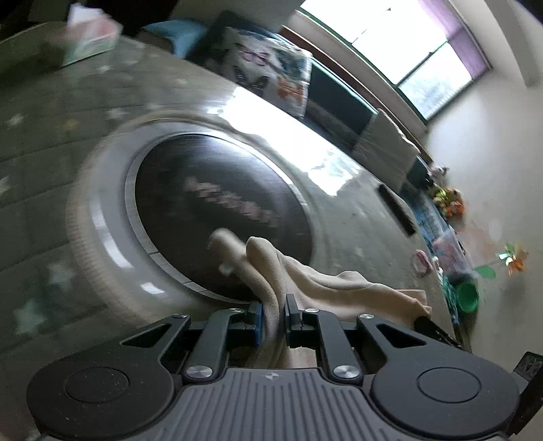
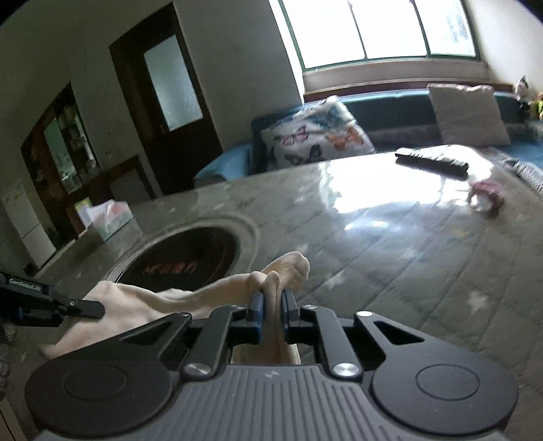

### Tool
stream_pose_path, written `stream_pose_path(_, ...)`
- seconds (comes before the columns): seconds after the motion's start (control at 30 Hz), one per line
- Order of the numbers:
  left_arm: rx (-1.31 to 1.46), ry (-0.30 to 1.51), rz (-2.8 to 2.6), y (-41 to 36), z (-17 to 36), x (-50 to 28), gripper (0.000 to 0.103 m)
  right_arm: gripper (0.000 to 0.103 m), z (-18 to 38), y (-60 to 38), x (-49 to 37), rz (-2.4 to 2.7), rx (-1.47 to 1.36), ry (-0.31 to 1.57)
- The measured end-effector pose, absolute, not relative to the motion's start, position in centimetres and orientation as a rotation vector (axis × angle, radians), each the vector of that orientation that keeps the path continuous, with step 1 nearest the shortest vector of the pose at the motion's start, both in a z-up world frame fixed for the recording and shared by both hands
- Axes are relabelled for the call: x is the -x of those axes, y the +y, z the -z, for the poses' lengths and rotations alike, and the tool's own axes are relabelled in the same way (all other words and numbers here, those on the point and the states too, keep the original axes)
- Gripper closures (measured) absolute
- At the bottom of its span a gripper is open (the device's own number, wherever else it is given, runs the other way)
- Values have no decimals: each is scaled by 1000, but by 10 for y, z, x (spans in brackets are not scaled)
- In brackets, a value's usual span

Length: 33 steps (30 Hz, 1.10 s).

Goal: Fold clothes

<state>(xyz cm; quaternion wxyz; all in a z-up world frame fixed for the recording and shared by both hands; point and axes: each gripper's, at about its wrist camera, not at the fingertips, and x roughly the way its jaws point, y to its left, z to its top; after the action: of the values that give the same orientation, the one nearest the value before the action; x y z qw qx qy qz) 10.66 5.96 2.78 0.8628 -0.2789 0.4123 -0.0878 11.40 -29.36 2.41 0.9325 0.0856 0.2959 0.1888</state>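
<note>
A home living room: a blue sofa [image 2: 383,101] with a butterfly cushion [image 2: 315,135] runs under a wide window [image 2: 380,30], toys [image 1: 448,200] lie by the wall, and a dark door [image 2: 169,101] and cabinet [image 2: 57,142] stand beyond the table [image 2: 390,217].

Two close wrist views angled down, sharing table [image 1: 51,142], cloth [image 2: 135,298]

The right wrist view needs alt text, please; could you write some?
The right claw is shut on a bunched cream cloth above a grey quilted table. The left claw grips the cloth's other end beside a dark round inset.
</note>
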Motion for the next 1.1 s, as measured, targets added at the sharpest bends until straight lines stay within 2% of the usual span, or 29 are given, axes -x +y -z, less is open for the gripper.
stream_pose_path(0.57,423,896,403,-85,-37,-196,91,94,-63,-397,-134,-105,-74,522)
stream_pose_path(0.9,281,905,398,-124,-25,-218,90,92,-40,-433,-152,42,-67,567)
stream_pose_path(1.0,248,895,376,-122,-23,-216,85,90,-30,-439,-154,82,-59,584)
stream_pose_path(1.1,223,884,358,-121,-22,-215,62,87,-26,-441,-152,84,-65,588)
